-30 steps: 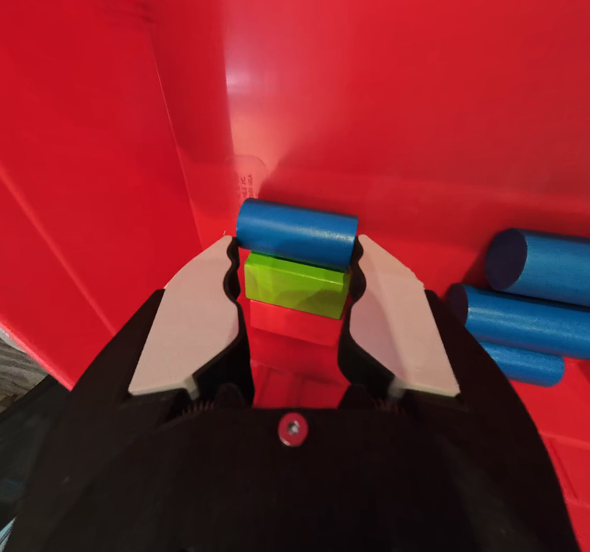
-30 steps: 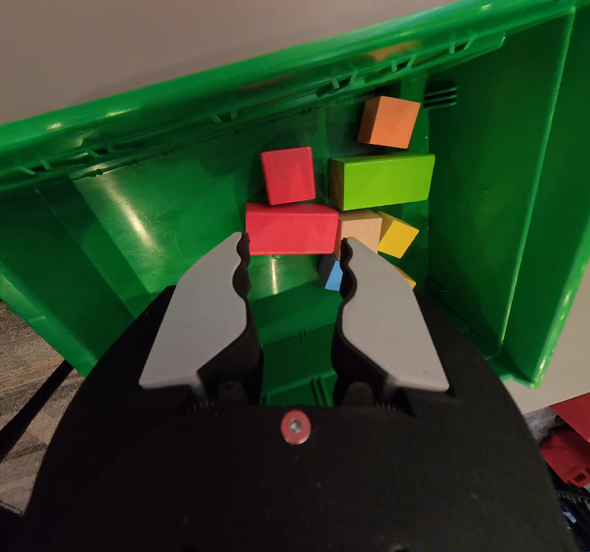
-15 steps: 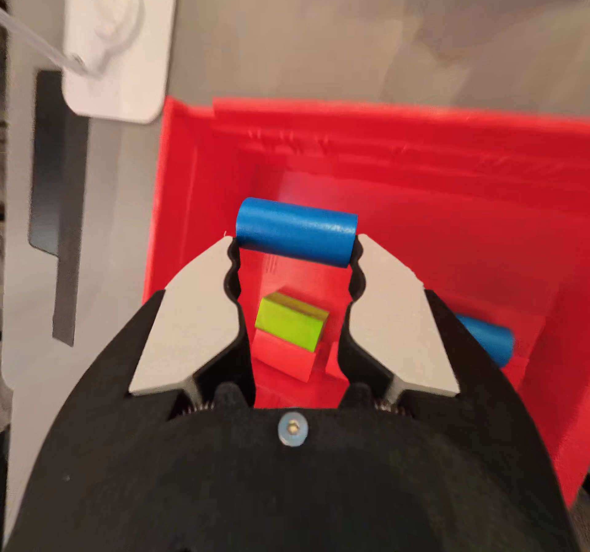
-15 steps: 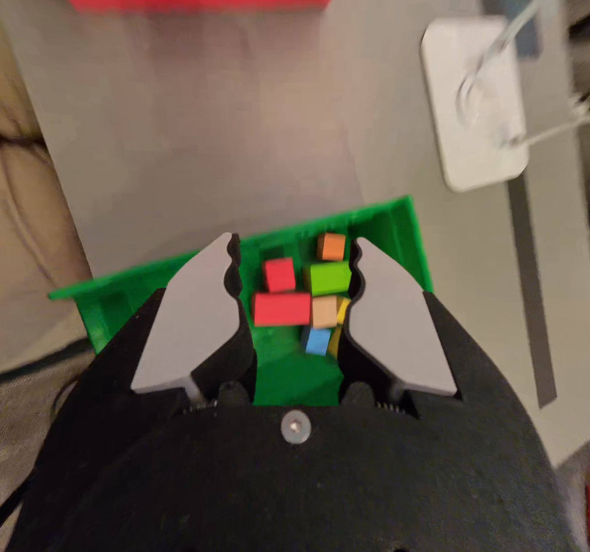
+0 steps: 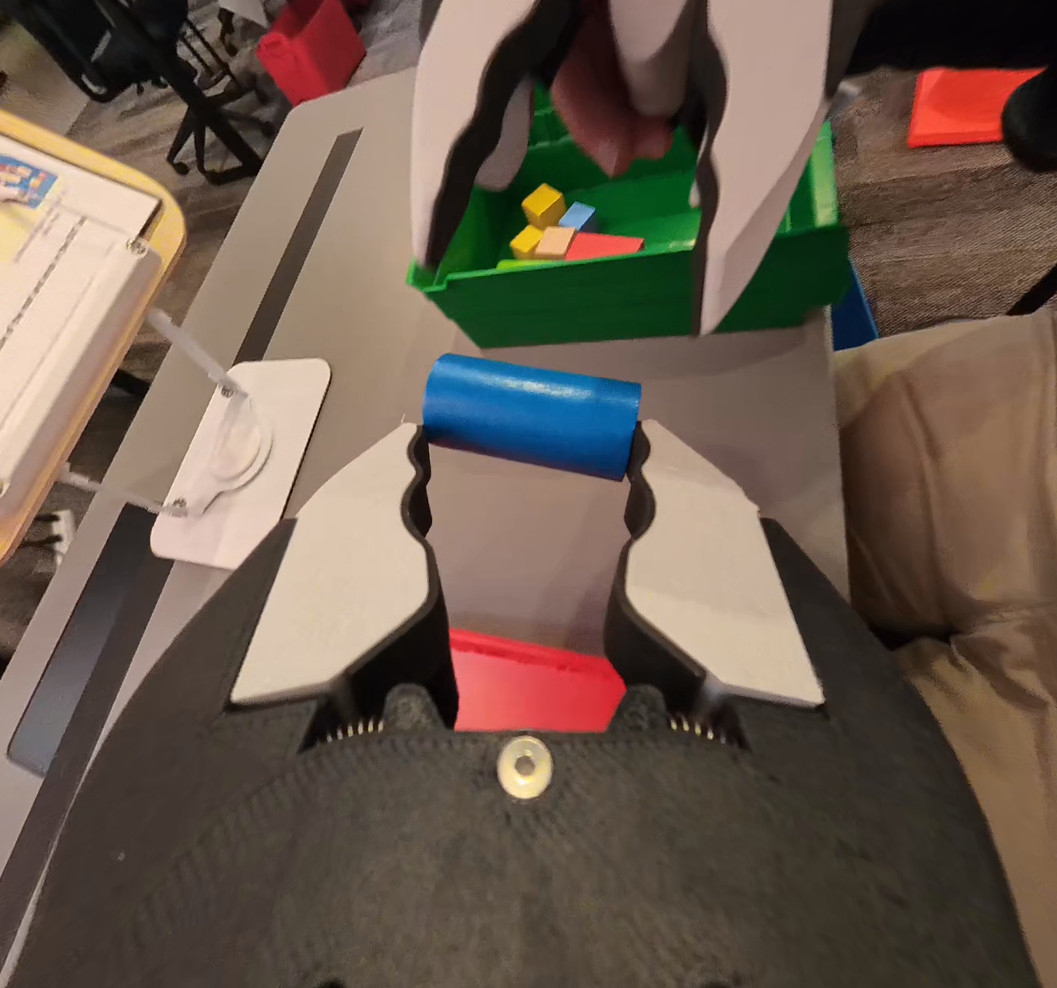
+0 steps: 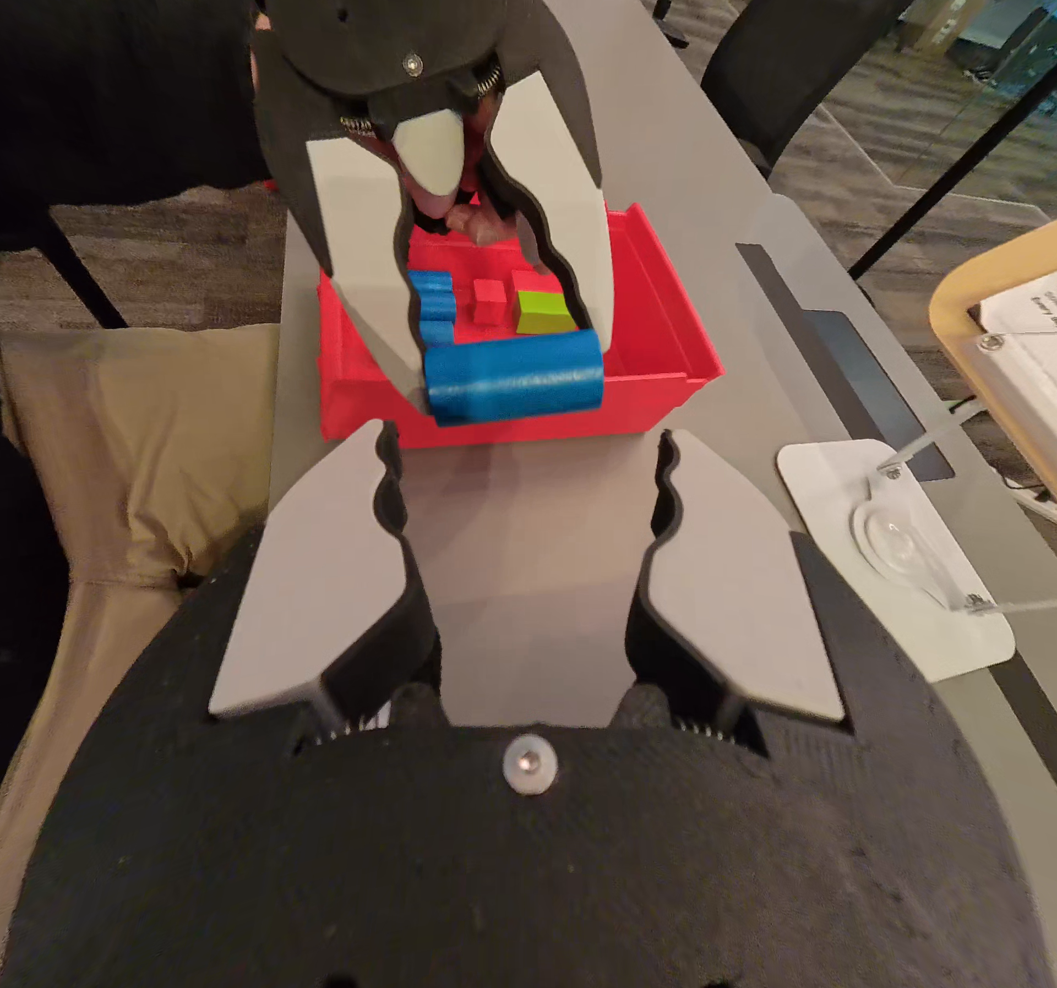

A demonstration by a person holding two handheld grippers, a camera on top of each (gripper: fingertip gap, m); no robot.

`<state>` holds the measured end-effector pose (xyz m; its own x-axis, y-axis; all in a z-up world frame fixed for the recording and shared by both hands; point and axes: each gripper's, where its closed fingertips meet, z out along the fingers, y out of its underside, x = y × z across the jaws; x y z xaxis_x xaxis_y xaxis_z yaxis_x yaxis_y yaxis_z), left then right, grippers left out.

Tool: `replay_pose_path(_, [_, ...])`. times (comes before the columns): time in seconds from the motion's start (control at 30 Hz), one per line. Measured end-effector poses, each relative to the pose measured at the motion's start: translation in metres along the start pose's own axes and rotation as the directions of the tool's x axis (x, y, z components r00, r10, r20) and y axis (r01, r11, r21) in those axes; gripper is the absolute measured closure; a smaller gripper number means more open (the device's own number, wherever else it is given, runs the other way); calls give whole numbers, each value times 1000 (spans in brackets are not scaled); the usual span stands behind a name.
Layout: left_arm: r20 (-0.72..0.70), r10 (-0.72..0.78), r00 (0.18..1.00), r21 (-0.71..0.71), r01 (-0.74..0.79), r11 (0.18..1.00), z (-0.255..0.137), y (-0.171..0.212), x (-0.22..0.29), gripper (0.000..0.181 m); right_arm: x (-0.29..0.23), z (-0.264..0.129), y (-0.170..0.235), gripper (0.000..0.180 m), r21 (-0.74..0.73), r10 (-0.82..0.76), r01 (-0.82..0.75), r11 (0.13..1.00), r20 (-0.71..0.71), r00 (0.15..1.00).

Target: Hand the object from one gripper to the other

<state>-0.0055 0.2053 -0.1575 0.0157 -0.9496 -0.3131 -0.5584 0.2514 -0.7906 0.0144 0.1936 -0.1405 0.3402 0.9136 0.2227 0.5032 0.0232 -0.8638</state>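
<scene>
My left gripper (image 5: 529,437) is shut on a blue cylinder (image 5: 531,423), held crosswise by its two ends at the fingertips, above the grey table. My right gripper (image 6: 526,440) is open and empty. The two grippers face each other. In the left wrist view the right gripper (image 5: 572,291) hangs just beyond the cylinder, jaws spread wider than its length, not touching it. In the right wrist view the left gripper (image 6: 509,371) holds the cylinder (image 6: 515,377) just beyond my open fingertips.
A green bin (image 5: 629,297) of coloured blocks stands behind the right gripper. A red bin (image 6: 658,297) with blue cylinders (image 6: 434,297), a red cube (image 6: 489,297) and a green block (image 6: 543,311) stands behind the left. A white plate with a clear stand (image 6: 892,554) lies beside them. Left tips to right tips: about 4 cm.
Both grippers have lifted out of their bins and turned to face each other over the table. The left still holds the blue cylinder. The right has opened wider.
</scene>
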Motion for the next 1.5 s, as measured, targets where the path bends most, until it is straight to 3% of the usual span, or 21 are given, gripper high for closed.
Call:
replay_pose_path(0.03, [-8,2,1000,14,-2,1000,3,-6,4,114,-2,2,0,95,2,-6,6,1000,3,1000])
replay_pose_path(0.47, [-42,58,997,50,-55,997,8,-22,23,114,-22,-1,-2,115,56,-45,39,998,109,993])
replay_pose_path(1.23, [-78,27,997,109,-18,994,0,-33,26,115,-23,-10,-11,116,117,-30,14,993,142,989])
replay_pose_path(1.5, [-42,-1,999,135,7,991,-10,-35,13,116,2,-42,-8,115,115,7,-18,993,93,996])
